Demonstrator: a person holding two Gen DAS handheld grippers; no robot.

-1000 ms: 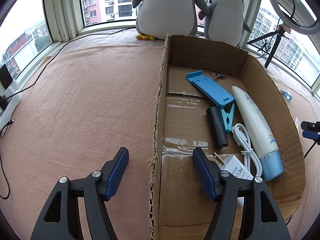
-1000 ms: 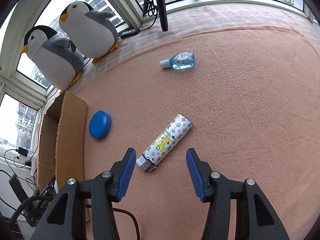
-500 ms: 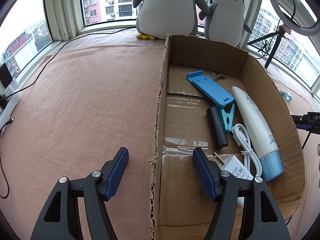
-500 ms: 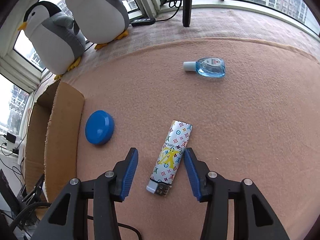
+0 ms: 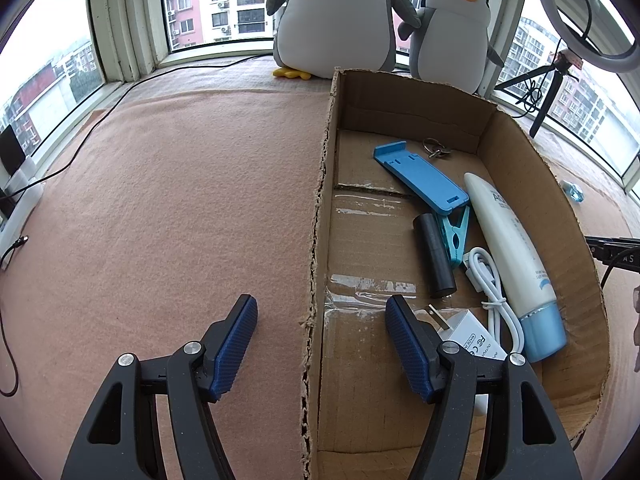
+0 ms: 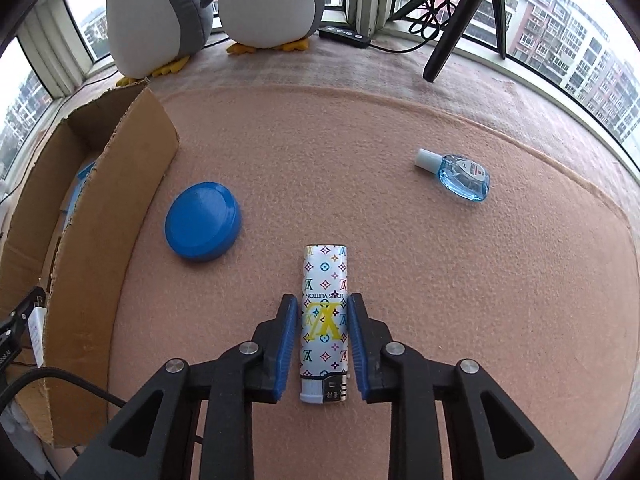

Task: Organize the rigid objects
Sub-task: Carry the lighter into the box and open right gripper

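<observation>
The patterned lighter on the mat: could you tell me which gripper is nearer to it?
Right. The right gripper has its fingers either side of the patterned lighter, closed against it. The left gripper hangs open astride the cardboard box wall.

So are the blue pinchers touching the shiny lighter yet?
Touching. In the right wrist view, both pads of the right gripper press flush against the sides of the lighter, with no carpet visible between them.
</observation>
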